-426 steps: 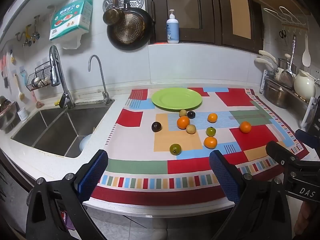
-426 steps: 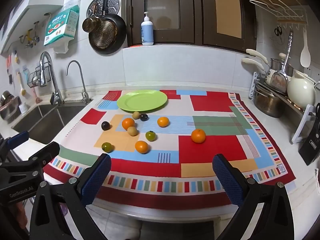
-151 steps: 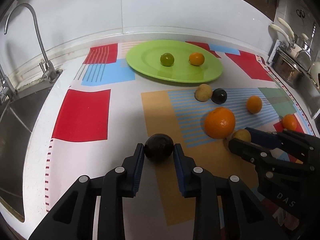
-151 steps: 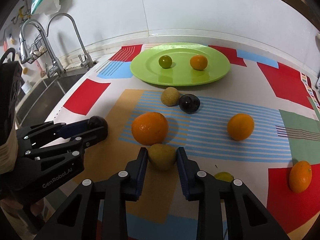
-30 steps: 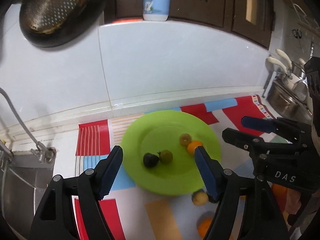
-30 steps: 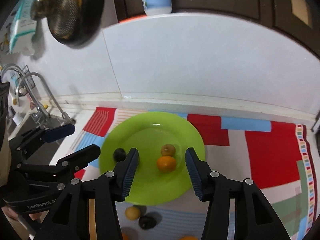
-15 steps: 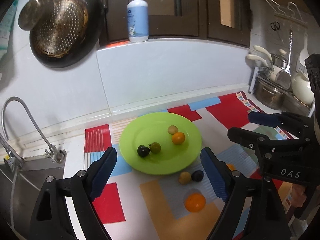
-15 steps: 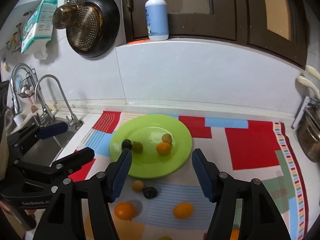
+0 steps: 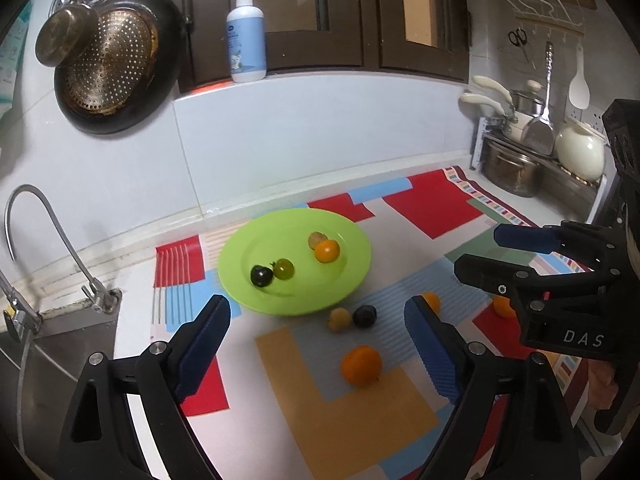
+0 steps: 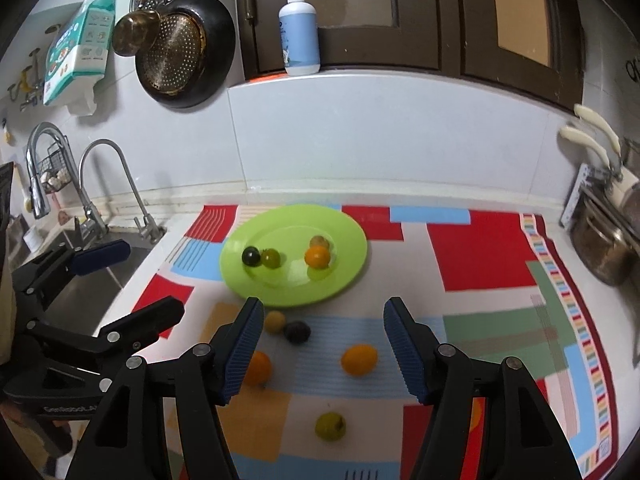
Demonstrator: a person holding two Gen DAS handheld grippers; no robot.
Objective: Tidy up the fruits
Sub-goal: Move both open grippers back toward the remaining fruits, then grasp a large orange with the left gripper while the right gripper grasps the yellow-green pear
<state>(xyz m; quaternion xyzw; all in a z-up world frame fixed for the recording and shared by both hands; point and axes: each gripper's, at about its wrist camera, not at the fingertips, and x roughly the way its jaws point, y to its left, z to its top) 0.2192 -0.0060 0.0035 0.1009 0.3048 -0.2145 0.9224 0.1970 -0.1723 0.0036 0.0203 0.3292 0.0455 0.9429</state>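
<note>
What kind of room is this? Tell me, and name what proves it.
Almost certainly a home kitchen: a faucet over a steel sink, a perforated frying pan hung on the tiled wall, and pots on a rack beside the counter.

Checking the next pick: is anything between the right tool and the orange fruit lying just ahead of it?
Nothing visible. The right tool is open and empty, and only bare cloth separates it from the orange fruit.

We see soft, even daylight, strong fisheye bending with black corners, slight motion blur on the fruit, and a faint sheen on the green plate (image 10: 352,240).
</note>
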